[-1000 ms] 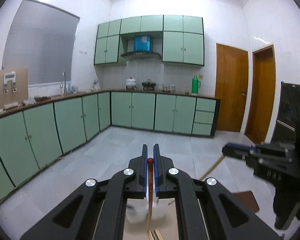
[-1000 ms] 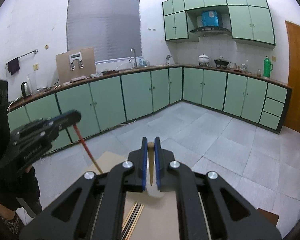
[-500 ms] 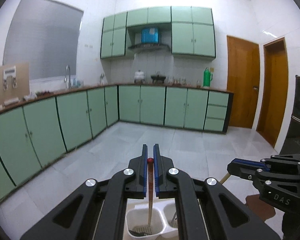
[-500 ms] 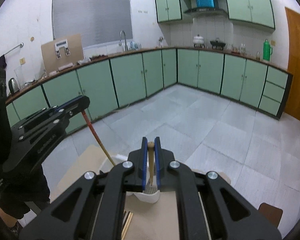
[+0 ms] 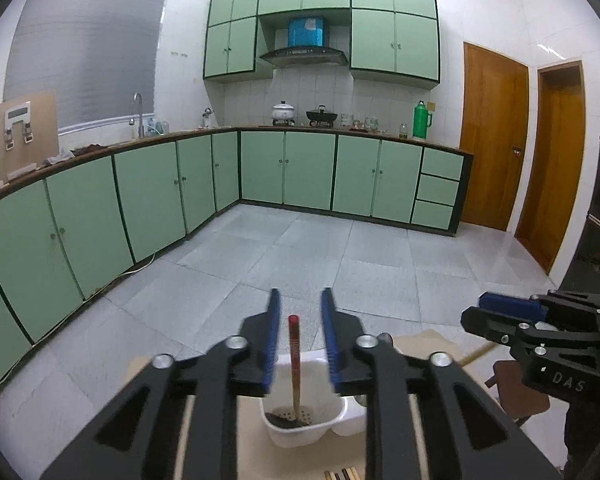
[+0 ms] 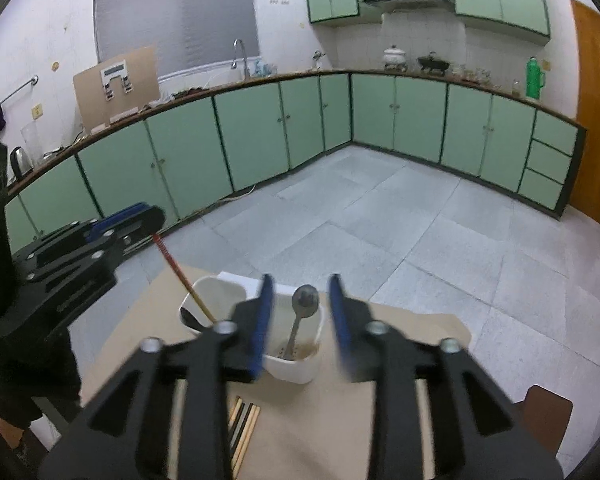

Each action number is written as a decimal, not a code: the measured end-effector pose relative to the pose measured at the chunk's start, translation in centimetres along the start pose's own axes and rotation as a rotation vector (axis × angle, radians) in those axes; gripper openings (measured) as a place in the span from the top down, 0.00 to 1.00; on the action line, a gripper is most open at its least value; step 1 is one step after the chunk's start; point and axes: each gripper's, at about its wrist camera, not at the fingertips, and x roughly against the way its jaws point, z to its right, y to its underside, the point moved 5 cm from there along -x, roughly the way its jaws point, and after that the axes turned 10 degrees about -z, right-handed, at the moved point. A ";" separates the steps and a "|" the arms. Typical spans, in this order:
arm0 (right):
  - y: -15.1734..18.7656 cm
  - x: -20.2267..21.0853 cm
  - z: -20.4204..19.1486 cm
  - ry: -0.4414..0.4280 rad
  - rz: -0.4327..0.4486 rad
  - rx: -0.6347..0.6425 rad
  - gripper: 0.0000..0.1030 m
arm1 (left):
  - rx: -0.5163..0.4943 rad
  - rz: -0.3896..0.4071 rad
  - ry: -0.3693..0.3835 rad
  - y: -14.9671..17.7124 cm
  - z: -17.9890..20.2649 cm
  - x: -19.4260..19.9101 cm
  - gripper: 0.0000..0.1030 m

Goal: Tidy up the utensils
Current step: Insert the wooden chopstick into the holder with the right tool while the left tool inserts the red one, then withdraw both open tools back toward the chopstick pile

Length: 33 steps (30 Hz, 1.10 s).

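**Both grippers letting go over the white utensil holder**

The white utensil holder (image 6: 256, 324) stands on a tan board (image 6: 400, 360) and has two compartments side by side. In one compartment a ladle with a red-tipped wooden handle (image 5: 294, 356) stands with its dark bowl on the perforated bottom, the handle leaning up and out. In the other compartment a metal spoon (image 6: 302, 316) stands on its handle, bowl upward, resting toward the holder's far rim.

The left gripper (image 5: 300, 340) hangs just above the ladle's compartment. Its jaws are opening: the blue pads stand clear on either side of the red-tipped handle, which rises between them without touching either. The right gripper (image 6: 300, 316) hovers above the spoon's compartment, and its jaws are opening too; the spoon shows in the gap, with space on both sides, so nothing is gripped.

On the board just in front of the holder, nearer the person, lies a small bundle of chopsticks (image 6: 242, 428). Beyond the holder the grey tiled floor (image 6: 380, 220) runs to a row of green cabinets (image 6: 260, 128).
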 end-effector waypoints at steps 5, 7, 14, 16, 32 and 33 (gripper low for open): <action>1.5 3.0 0.8 0.028 0.048 -0.017 0.49 | 0.022 0.035 -0.009 0.9 -0.5 3.4 0.54; 3.0 4.5 0.8 0.044 0.068 -0.019 0.42 | 0.016 0.046 -0.023 1.9 -0.5 5.0 0.49; 9.7 7.3 0.7 0.052 0.079 -0.053 0.22 | 0.036 -0.008 -0.041 8.8 -0.6 8.7 0.34; 12.2 7.3 0.4 0.063 0.061 -0.062 0.21 | 0.046 -0.041 -0.049 11.2 -0.8 9.1 0.33; 29.1 2.3 -5.4 0.047 -0.184 -0.100 0.15 | 0.051 -0.404 -0.119 29.8 -1.5 7.7 0.26; 29.7 1.9 -5.8 0.046 -0.199 -0.095 0.15 | 0.052 -0.413 -0.119 30.4 -1.5 7.6 0.26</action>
